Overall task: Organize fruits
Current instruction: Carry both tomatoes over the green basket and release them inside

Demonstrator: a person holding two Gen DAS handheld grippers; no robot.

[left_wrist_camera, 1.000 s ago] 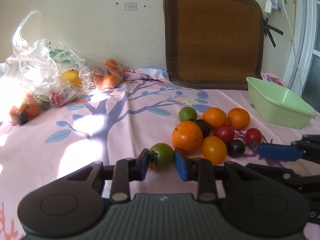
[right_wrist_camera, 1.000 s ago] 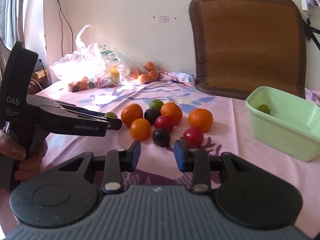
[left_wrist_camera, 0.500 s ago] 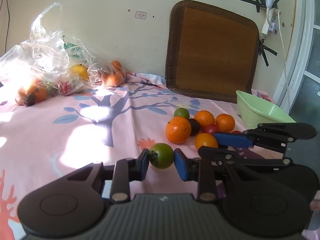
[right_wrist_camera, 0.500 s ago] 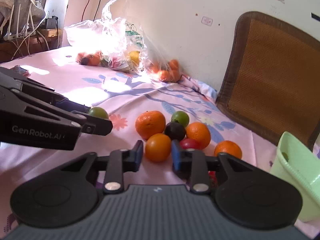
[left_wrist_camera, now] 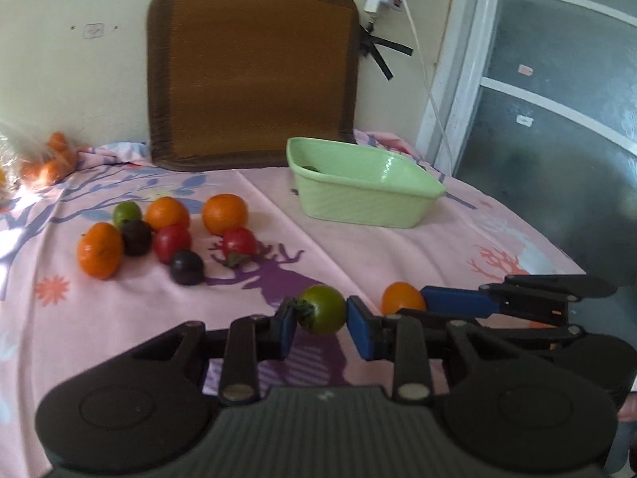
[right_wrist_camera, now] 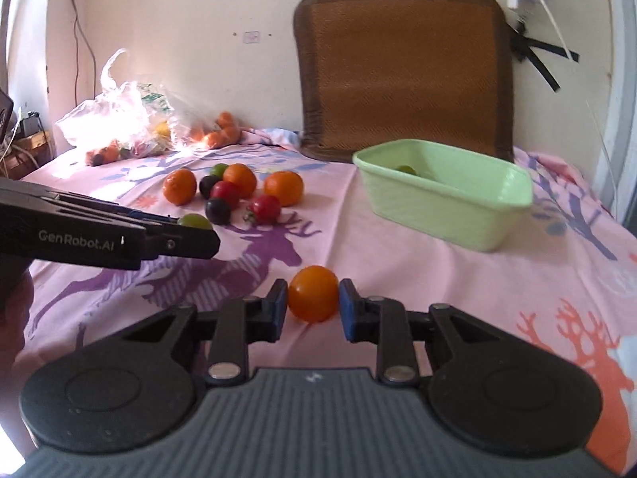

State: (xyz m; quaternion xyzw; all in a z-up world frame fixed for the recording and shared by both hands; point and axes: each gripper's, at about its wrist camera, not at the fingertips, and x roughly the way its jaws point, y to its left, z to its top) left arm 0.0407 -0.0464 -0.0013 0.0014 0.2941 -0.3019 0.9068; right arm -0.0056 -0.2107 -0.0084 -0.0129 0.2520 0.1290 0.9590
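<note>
1. The pink cloth (left_wrist_camera: 398, 247) covers the whole surface, and what matters most here is the green basin (left_wrist_camera: 366, 195). It sits ahead of both sets of jaws and off to the right, well apart, open side up. 1 small green fruit is already inside, far as I can tell.
2. The right gripper (right_wrist_camera: 312, 304) looks like the nearer one to the basin. The left gripper (left_wrist_camera: 321, 324) sits just left of it and a touch further off.
3. Both point forward and slightly down, side by side, clear of the cloth.
4. The loose pile (left_wrist_camera: 159, 235) of oranges, red tomatoes and dark fruits is ahead-left of both jaws, so my guess is neither hand needs it for the coming move.
5. Right jaws are pinching an orange tomato (right_wrist_camera: 313, 294), snug between the blue pads.
6. Left jaws are pinching a green tomato (left_wrist_camera: 323, 309), stem end turned toward the left pad. It's round, so no long axis to worry about.
</note>
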